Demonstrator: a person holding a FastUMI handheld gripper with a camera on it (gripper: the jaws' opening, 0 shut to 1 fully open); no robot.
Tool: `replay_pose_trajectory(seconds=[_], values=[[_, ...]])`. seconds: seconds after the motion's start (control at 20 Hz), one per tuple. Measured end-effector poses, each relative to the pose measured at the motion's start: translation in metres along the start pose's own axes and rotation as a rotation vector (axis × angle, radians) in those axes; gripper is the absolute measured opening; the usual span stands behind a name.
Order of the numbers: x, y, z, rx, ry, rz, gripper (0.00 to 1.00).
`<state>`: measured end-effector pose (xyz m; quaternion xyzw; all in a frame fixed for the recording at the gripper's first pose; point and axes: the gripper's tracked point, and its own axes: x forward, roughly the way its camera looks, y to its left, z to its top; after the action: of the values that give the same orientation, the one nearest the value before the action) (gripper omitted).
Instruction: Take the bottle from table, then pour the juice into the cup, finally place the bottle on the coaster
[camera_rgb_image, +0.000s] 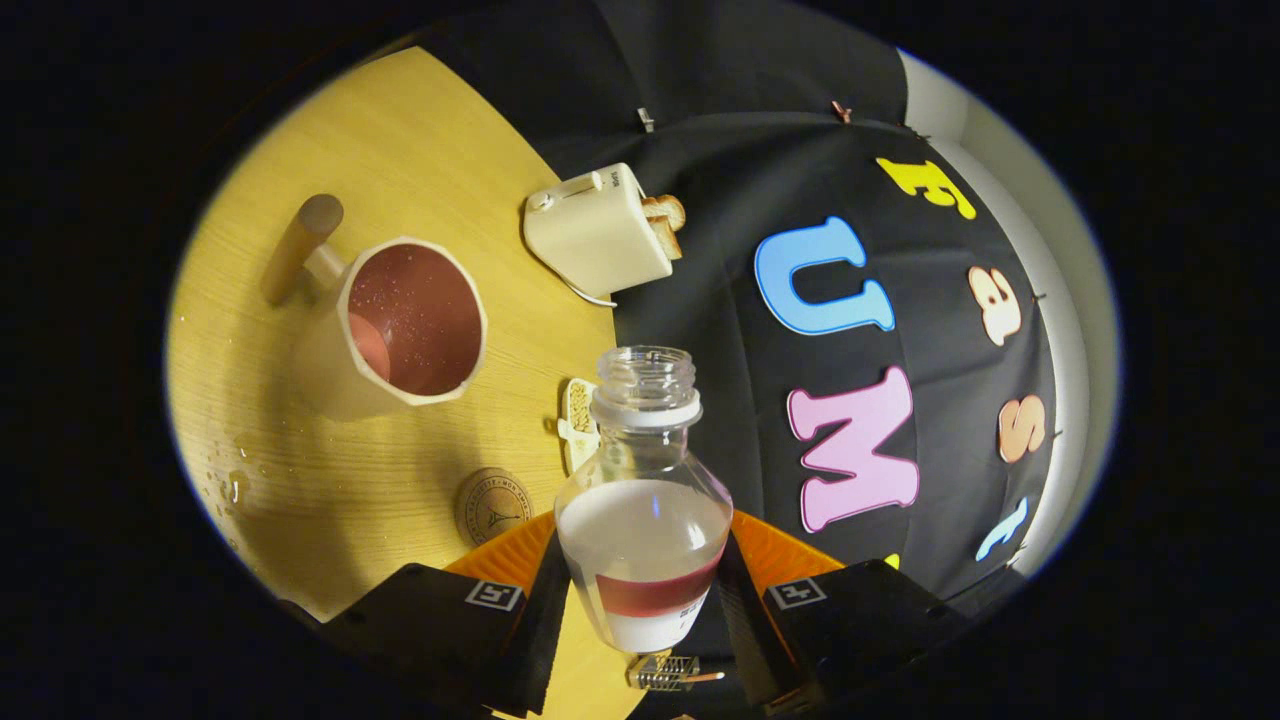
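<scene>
Surface: wooden table (420, 130).
Gripper (640, 600): both fingers clamped on bottle (643, 520).
Progress: cup (405, 325) apparently filled; coaster (492, 505) placement remains.

Tongs (640, 600) grip bottle (643, 500); cup (410, 325), toaster (597, 232), coaster (492, 505) crowd the table (280, 450) ahead.

The coaster (492, 505) bears a ring of print too small to read.
</scene>
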<state>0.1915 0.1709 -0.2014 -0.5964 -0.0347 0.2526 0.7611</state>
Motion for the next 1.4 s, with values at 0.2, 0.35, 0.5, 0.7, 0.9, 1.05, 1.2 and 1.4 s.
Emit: replay_pose_trajectory(seconds=[0.2, 0.35, 0.5, 0.7, 0.9, 1.05, 1.2, 1.4], values=[[0.009, 0.013, 0.008, -0.084, -0.009, 0.026, 0.74], [0.011, 0.016, 0.014, -0.155, -0.029, 0.027, 0.74], [0.014, 0.02, 0.012, -0.202, -0.033, 0.034, 0.74], [0.013, 0.019, 0.014, -0.275, -0.057, 0.032, 0.74], [0.02, 0.018, 0.02, -0.337, -0.084, 0.04, 0.74], [0.022, 0.015, 0.026, -0.395, -0.112, 0.036, 0.74], [0.026, 0.015, 0.031, -0.45, -0.135, 0.044, 0.74], [0.022, 0.018, 0.032, -0.497, -0.146, 0.058, 0.74]])
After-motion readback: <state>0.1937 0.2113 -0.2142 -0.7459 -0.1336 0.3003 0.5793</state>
